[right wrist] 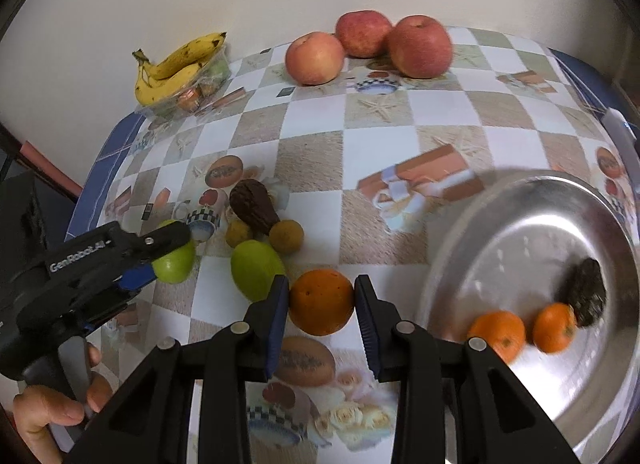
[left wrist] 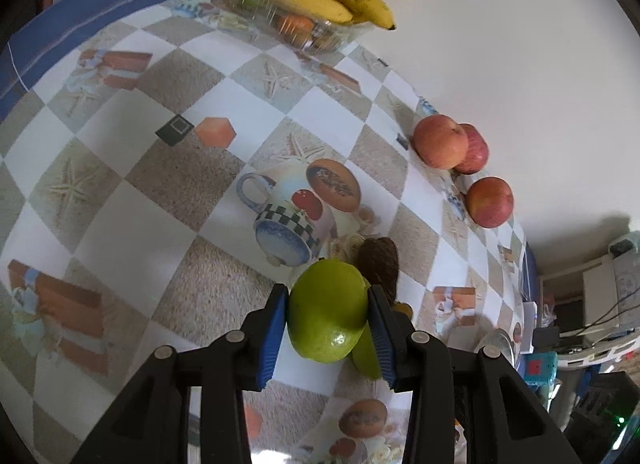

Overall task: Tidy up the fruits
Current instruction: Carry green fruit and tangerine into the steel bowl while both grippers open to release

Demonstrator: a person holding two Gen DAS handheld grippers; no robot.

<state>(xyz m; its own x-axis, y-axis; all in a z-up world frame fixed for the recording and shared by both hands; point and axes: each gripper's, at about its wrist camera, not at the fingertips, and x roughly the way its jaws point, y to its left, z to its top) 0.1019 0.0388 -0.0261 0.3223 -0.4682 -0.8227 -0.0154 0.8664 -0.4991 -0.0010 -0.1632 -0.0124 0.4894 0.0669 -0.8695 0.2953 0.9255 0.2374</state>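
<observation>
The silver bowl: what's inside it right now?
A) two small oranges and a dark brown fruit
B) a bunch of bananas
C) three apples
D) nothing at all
A: the right wrist view shows the silver bowl holding two small oranges and a dark brown fruit, while the apples and the bananas sit far off on the table.

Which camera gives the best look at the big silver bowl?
The right wrist view: the silver bowl fills its right side, showing two small oranges and a dark fruit inside. The left wrist view catches only a sliver of its rim behind the gripper's finger, with nothing of its contents.
</observation>
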